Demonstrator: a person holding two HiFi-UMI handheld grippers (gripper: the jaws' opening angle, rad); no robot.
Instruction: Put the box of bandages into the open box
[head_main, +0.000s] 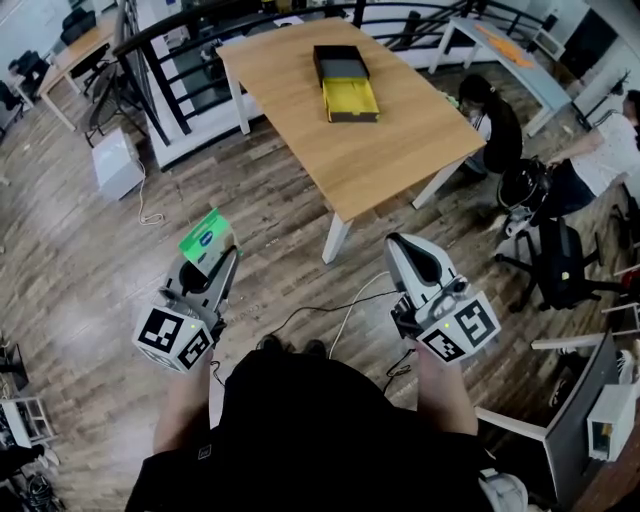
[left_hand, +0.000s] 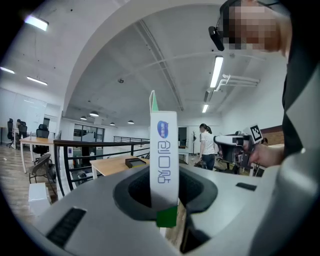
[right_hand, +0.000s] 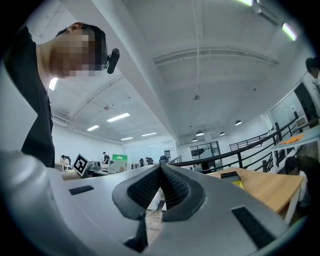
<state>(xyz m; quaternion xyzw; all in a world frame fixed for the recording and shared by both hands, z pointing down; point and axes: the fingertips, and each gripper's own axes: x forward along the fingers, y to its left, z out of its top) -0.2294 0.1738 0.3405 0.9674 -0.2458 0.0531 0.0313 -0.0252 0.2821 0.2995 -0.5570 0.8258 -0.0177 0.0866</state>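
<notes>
Here, left gripper fingers pinch the box of bandages; box upright, narrow white edge with blue print toward the camera, green at its base. Beside it, right gripper fingers pressed together, empty. Both grippers held over the wood floor, short of the table. On the table's far part lies the open box, black and yellow, well apart from the box of bandages. A seated person beside the table's right corner
</notes>
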